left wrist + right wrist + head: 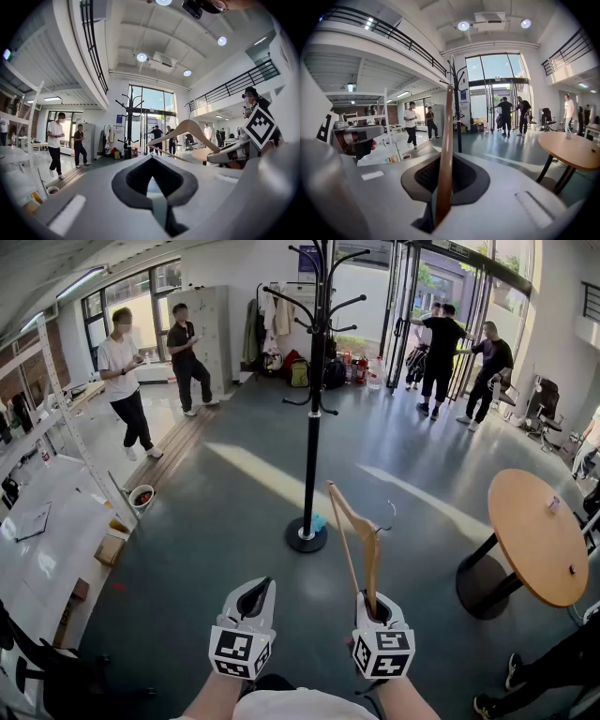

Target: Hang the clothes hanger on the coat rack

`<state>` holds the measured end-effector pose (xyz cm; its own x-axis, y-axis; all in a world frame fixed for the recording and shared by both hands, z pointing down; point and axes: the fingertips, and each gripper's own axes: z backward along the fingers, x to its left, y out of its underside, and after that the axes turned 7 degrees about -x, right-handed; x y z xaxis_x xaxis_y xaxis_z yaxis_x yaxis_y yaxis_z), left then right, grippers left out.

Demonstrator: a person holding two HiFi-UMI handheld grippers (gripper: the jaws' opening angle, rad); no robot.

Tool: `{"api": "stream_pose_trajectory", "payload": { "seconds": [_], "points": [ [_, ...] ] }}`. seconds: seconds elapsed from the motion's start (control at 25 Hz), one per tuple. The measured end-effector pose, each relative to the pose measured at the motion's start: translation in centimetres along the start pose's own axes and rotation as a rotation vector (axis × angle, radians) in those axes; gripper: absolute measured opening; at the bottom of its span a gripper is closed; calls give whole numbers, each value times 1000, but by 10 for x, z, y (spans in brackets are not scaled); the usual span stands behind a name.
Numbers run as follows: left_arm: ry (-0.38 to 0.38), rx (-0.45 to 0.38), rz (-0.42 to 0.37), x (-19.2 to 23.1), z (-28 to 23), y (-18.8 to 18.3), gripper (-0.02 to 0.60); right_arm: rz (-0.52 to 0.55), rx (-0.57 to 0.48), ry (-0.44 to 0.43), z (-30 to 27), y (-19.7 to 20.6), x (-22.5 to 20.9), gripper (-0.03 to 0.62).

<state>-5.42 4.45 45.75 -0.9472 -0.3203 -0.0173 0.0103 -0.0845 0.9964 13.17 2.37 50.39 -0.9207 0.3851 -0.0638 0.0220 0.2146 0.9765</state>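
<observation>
A wooden clothes hanger (pixel 364 538) with a metal hook stands up out of my right gripper (pixel 377 607), which is shut on one of its arms. In the right gripper view the hanger's wood (pixel 444 154) runs upward between the closed jaws. The black coat rack (pixel 315 381) stands ahead on a round base (pixel 307 534), its curved hooks at the top, about a step beyond the hanger. My left gripper (pixel 254 599) is shut and holds nothing, to the left of the right one. From the left gripper view the hanger (pixel 187 130) and the coat rack (pixel 129 126) both show.
A round wooden table (pixel 539 535) on a black pedestal stands at the right. White shelving and a table (pixel 42 521) line the left side. Several people stand farther off, near the lockers (pixel 127 381) and the glass doors (pixel 441 348). Bags lie behind the rack.
</observation>
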Motion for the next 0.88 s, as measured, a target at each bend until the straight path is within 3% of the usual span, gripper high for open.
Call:
{"api": "stream_pose_trajectory", "payload": {
  "seconds": [0.88],
  "points": [
    [-23,23,4,-3,-22,7,0,-46,44,15,-17,8,-36,54]
  ]
}}
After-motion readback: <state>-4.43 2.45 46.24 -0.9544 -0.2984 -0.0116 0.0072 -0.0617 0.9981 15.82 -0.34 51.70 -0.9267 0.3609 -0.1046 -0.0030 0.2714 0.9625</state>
